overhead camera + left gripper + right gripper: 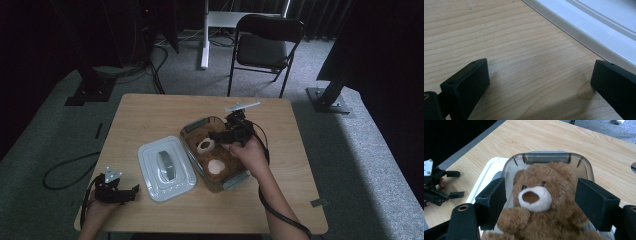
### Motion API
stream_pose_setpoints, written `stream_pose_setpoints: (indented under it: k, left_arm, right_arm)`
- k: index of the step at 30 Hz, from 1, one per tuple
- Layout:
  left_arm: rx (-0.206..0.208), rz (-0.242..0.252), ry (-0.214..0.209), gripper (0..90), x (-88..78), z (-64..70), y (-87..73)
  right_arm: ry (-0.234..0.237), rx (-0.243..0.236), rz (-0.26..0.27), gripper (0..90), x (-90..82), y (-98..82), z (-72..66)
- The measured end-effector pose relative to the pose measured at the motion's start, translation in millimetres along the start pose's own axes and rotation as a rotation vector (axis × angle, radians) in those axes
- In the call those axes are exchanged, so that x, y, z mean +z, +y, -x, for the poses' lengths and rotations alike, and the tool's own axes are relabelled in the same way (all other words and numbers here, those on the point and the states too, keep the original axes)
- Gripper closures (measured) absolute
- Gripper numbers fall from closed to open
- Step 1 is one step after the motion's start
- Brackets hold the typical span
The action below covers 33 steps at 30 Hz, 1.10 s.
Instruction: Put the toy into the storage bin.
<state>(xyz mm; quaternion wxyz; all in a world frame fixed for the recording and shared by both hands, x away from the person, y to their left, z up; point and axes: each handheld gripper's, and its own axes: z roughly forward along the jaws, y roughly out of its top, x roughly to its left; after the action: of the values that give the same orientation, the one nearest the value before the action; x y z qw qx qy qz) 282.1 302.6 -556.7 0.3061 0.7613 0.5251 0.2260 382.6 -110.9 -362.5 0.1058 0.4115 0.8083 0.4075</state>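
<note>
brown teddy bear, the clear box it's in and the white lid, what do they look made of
Brown teddy bear: soft plush fabric, judging by its fuzzy pile and cream snout. Clear rectangular box: probably transparent plastic, see-through walls with grey latches. White flat lid: likely glossy moulded plastic; its smooth rim catches highlights in the left gripper view.

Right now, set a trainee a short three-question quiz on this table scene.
1. True or false: the white lid is closed over the clear container.
2. What lies in the container? A) a teddy bear B) a folded towel C) bread rolls
3. Fill in: the right tongs hang over the bear with their jaws ____.

Key
1. False: the lid lies flat on the table, beside the container.
2. A: a brown teddy bear, its white muzzle up.
3. Open, one jaw either side of the bear's head. The left tongs, also open, rest near the lid's edge.
</note>
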Motion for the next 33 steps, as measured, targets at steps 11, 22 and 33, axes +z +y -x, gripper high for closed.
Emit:
stream_pose_setpoints:
  k: [11,22,33]
  left_arm:
    - [0.0,-0.001,0.0,2.7,-0.1,0.0,0.1]
    - [0.0,-0.001,0.0,2.7,-0.1,0.0,0.0]
    - [0.001,-0.001,-0.001,2.7,-0.5,0.1,-0.4]
  right_arm:
    - [-0.006,0.011,0.051,28.2,-34.0,-32.4,11.0]
    - [-0.01,0.042,0.059,43.5,-51.8,-62.7,28.9]
    - [-0.014,0.036,0.051,54.8,-59.7,-80.1,31.2]
